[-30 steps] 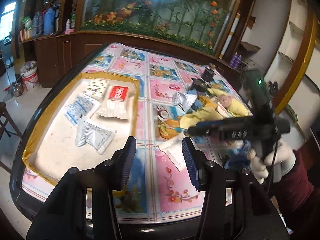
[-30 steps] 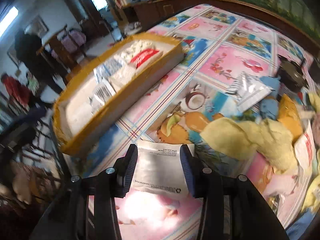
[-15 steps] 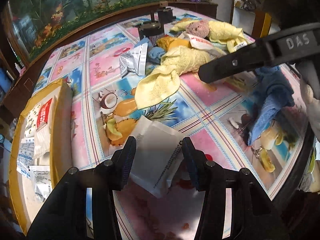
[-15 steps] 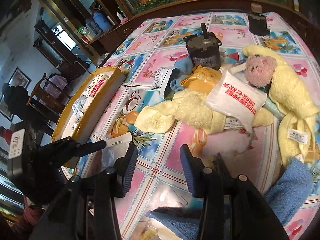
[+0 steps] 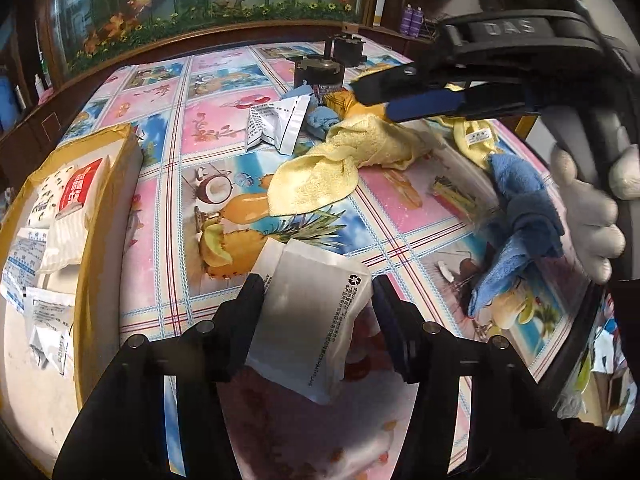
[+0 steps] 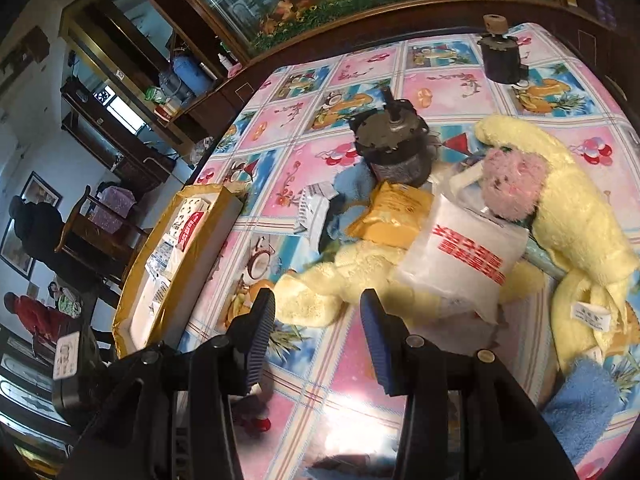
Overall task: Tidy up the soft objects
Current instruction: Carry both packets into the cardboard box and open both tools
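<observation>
A white paper packet (image 5: 312, 312) lies on the patterned tablecloth between the fingers of my left gripper (image 5: 318, 300). The jaws stand open around it; the left pad meets its edge and the right pad is just clear. My right gripper (image 6: 316, 320), held by a gloved hand (image 5: 580, 216), is open and empty over the near end of a yellow towel (image 6: 332, 284). In the left wrist view the right gripper (image 5: 376, 100) reaches in above the yellow towel (image 5: 320, 176). Beyond it lie a white bag with red print (image 6: 460, 264), a pink plush (image 6: 512, 184) and an orange packet (image 6: 392, 216).
A shallow cardboard box (image 5: 108, 200) at the left holds several white packets. A silver foil packet (image 5: 276, 124), a blue cloth (image 5: 520, 220) and two dark metal cylinders (image 6: 396, 148) (image 6: 500, 56) stand among the pile. The table's dark rim (image 5: 576, 340) runs at the right.
My left gripper swung right from beside the box and dropped over the white packet, its jaws a little wider. My right gripper left that packet and moved over to the towel pile.
</observation>
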Tool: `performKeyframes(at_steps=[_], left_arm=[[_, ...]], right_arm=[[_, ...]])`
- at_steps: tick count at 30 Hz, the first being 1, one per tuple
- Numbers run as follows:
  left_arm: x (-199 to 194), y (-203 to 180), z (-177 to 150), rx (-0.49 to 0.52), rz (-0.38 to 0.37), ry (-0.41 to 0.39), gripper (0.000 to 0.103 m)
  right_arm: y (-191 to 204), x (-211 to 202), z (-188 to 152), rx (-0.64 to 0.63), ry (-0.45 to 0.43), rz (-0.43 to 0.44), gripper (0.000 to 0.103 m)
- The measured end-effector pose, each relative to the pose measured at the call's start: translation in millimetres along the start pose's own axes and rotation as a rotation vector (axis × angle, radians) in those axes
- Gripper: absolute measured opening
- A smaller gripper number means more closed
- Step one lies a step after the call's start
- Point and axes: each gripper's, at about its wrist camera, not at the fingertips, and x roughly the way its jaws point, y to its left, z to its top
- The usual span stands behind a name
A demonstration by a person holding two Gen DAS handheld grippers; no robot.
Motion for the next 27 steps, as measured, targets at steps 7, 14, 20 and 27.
performKeyframes(at_steps=[7,14,20,27], left_arm=[[-54,13,-8,-0.088,-0.05,-0.107,0.056],[-85,47,-21,-0.176,-0.035,-0.163,0.056],[-92,78,-36,-0.283,0.002,-0.176,0.056],[-110,118,-51,-0.411,0.052,-0.199,0.056]], right_arm=[[39,64,56,-0.227,0.031,-0.255,0.058],[52,119,53,-0.386,0.099,-0.409,0.056],[64,104,41,-0.433,0.081,-0.367,0.016],[69,54,42,-0.369,-0.055,-0.317,0.015]])
